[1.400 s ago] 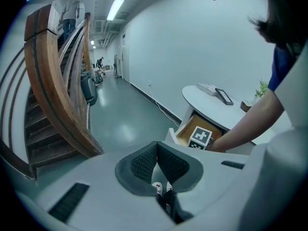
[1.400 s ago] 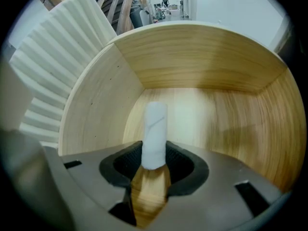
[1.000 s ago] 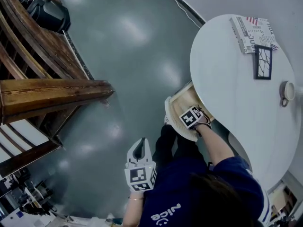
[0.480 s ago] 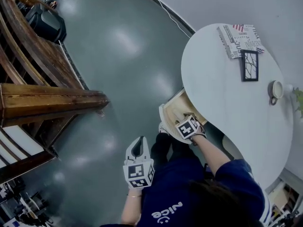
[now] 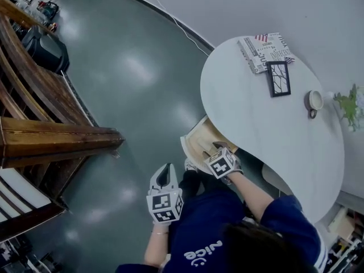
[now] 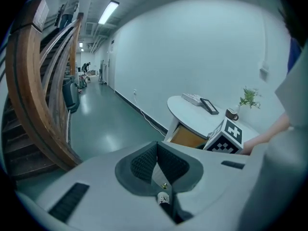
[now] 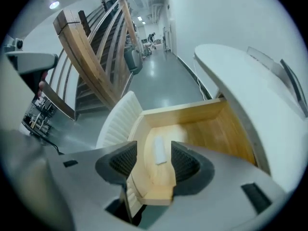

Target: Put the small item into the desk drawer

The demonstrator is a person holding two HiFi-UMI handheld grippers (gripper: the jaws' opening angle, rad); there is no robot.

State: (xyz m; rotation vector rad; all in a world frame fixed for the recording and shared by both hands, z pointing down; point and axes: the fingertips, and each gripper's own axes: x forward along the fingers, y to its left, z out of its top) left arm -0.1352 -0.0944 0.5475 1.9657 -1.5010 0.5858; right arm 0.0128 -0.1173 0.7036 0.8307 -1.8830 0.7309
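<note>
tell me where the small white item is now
In the right gripper view, the item lies flat on the open drawer floor, near its front, seen between the right claw's open jaws.

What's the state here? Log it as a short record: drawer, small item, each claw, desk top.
drawer: open, pulled out from under the white desk
small item: white, lying flat on the drawer floor, not gripped
right claw: open, over the drawer, the item showing between its jaws
left claw: shut, empty, held over the floor away from the desk
desk top: magazine, picture frame, mug, plant
</note>
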